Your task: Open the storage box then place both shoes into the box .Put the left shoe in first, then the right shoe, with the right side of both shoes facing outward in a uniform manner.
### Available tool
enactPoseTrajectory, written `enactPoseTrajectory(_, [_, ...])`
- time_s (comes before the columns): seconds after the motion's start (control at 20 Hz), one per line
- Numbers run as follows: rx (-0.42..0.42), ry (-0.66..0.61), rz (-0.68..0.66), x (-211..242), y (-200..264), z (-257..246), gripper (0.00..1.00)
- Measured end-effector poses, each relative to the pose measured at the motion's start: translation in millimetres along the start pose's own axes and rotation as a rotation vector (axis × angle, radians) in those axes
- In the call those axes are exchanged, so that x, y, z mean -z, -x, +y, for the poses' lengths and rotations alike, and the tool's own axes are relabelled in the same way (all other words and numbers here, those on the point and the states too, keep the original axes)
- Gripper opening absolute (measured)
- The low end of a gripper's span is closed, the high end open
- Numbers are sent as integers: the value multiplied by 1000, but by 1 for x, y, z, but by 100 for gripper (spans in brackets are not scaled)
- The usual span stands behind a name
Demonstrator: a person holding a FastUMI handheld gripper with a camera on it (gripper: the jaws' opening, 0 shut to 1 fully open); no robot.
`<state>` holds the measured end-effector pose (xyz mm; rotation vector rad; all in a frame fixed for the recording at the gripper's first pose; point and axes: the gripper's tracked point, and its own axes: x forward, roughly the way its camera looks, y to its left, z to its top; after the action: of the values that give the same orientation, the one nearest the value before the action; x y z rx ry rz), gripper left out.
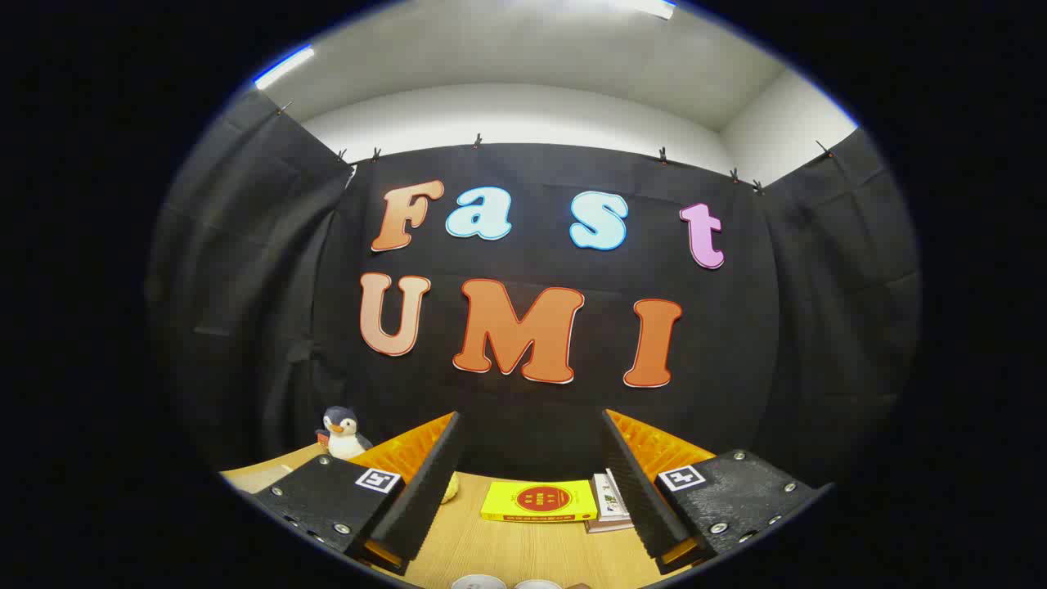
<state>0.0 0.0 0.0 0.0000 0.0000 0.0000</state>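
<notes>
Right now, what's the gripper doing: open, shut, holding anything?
Gripper: open, fingers spread wide, nothing between them; yellow book lies beyond on the wooden table.

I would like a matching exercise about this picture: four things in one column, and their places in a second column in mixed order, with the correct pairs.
Things:
1. penguin toy
2. yellow book
3. stack of books
4. tongs

Places:
A. lying flat on the wooden table, ahead, between the two fingers
B. beside the yellow book, partly behind one finger
C. standing at the table's far edge, outside the fingers, by the black cloth
D. open, holding nothing

Pairs: 1-C, 2-A, 3-B, 4-D
</notes>
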Motion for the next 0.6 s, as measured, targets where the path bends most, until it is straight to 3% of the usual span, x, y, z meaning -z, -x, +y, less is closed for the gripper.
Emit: enactPoseTrajectory(0.6, [-103, -28, 67, 3, 2, 39, 98])
